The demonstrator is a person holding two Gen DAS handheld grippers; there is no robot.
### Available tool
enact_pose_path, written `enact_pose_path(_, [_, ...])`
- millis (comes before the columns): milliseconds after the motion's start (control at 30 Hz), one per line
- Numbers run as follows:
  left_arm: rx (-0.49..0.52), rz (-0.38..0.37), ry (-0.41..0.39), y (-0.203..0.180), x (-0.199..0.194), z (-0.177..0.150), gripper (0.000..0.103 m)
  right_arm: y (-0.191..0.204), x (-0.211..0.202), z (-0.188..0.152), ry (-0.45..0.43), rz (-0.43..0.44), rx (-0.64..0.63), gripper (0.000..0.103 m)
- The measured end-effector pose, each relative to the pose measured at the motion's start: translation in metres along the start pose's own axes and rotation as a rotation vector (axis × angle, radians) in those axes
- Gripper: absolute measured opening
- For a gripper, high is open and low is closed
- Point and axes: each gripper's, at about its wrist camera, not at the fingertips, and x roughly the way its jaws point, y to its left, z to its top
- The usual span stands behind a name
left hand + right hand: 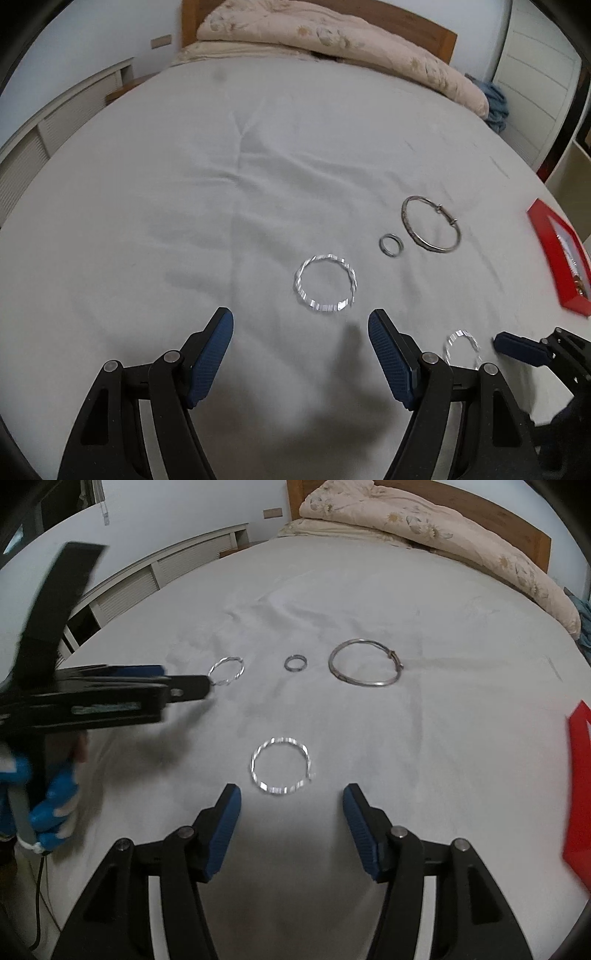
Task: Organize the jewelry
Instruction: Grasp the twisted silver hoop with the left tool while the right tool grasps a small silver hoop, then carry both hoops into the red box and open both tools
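1. Jewelry is laid out loose on the bed sheet [184,184]: four pieces are seen, none of them in the red box [546,236] at the right edge.
2. Pieces seen: a twisted bangle [325,285] in front of the left tool [301,356]; a second twisted bangle [281,766] in front of the right tool [291,825]; a small ring [390,245]; a plain bangle [430,229] just beside the ring, apart from it.
3. Left tool: the jaws are held wide apart, nothing is between the pads, and nothing is gripped. The near twisted bangle lies just ahead of the tips, not touched.
4. Right tool: the jaws are likewise apart and empty. Its twisted bangle lies just ahead of the tips and is not seen to be touched.
5. Red box: something shiny is seen inside it in the left wrist view, but it is too blurred to be named. Whether any piece has already been stowed cannot be told.
6. Progress, as judged: early. All four visible pieces are left to be picked up and put away, presumably in the red box.
7. Step in hand, as judged: both tools are being lined up on the twisted bangles, one each; no grasp has been made yet.
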Motion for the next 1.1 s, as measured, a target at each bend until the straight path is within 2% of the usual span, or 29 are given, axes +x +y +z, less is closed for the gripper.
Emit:
enact_pose_path(133, [0.027,0.021,0.002,-0.004,0.015,0.007,0.072,-0.001,0.012,0.007,-0.013,0.013,-0.008,0.056])
enact_pose_path(233, [0.054,0.023,-0.018,-0.008,0.018,0.009,0.061,0.000,0.018,0.009,-0.020,0.015,-0.026,0.055])
enact_pose_path(267, [0.057,0.022,-0.022,-0.008,0.018,0.009,0.054,0.001,0.019,0.009,-0.020,0.015,-0.033,0.055])
enact_pose_path(333, [0.074,0.018,-0.032,-0.012,0.017,0.008,0.043,0.003,0.020,0.008,-0.020,0.021,-0.052,0.041])
enact_pose_path(367, [0.083,0.019,-0.035,-0.013,0.017,0.008,0.040,0.005,0.020,0.008,-0.018,0.022,-0.063,0.039])
enact_pose_path(533, [0.062,0.019,-0.041,-0.013,0.015,0.009,0.039,0.005,0.012,0.006,-0.010,0.037,-0.079,0.038])
enact_pose_path(733, [0.041,0.028,-0.054,-0.021,-0.008,0.006,0.039,-0.009,-0.024,-0.001,-0.047,0.052,-0.025,0.038])
enact_pose_path(967, [0.070,0.001,-0.090,-0.066,-0.046,0.017,0.039,-0.047,-0.100,-0.005,-0.143,0.006,0.020,0.038])
enact_pose_path(1100, [0.116,-0.044,-0.115,-0.114,-0.062,0.030,0.039,-0.081,-0.143,-0.013,-0.183,-0.054,0.039,0.038])
